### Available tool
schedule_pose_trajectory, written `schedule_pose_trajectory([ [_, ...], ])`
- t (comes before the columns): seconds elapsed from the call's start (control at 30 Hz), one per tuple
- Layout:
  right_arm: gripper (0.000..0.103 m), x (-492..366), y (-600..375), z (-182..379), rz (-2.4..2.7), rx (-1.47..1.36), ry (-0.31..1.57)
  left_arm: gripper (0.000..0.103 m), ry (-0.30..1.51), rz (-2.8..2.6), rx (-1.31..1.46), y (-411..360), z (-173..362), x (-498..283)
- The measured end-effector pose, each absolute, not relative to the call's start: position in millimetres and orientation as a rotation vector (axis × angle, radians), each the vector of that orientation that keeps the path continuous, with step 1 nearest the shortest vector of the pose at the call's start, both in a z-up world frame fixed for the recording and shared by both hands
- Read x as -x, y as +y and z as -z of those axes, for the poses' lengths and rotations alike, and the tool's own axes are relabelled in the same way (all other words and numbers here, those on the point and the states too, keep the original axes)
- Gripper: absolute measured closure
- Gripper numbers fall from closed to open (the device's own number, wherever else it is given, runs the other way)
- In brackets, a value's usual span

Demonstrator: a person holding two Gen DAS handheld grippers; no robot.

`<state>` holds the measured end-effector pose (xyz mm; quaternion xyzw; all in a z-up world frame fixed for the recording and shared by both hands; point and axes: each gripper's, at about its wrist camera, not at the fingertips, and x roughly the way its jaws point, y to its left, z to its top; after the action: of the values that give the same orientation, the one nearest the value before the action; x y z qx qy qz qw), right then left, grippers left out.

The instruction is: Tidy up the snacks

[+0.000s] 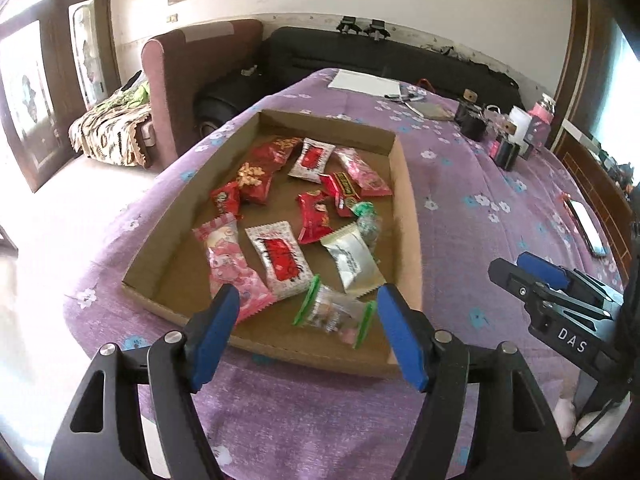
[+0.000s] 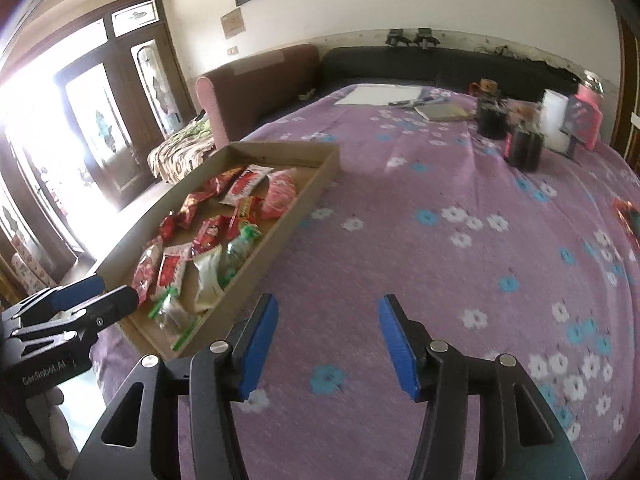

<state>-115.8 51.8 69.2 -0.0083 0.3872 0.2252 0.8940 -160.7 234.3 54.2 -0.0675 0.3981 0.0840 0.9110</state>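
A shallow cardboard tray [image 1: 406, 200] lies on a purple flowered bedspread [image 1: 472, 176] and holds several snack packets: red ones [image 1: 314, 216], pink ones [image 1: 234, 266], a silver one [image 1: 352, 260] and a clear one with green ends [image 1: 334, 312]. My left gripper [image 1: 306, 306] is open and empty, over the tray's near edge above the clear packet. My right gripper [image 2: 328, 316] is open and empty over bare bedspread [image 2: 440, 208], right of the tray [image 2: 276, 240]. It also shows in the left wrist view [image 1: 536, 276].
Papers [image 1: 364, 82], pens, dark jars [image 1: 474, 120] and a pink bottle [image 1: 540, 118] stand at the bed's far side. A phone [image 1: 586, 224] lies at the right. A maroon sofa [image 1: 188, 68] and a doorway [image 2: 60, 128] lie to the left.
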Motion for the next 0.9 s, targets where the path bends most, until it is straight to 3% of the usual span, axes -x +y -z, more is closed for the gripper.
schedule_pose_trajectory([
  [0.9, 0.047, 137, 19, -55, -0.468, -0.028, 0.83, 0.032, 0.87, -0.138, 0.042, 193, -48, 155],
])
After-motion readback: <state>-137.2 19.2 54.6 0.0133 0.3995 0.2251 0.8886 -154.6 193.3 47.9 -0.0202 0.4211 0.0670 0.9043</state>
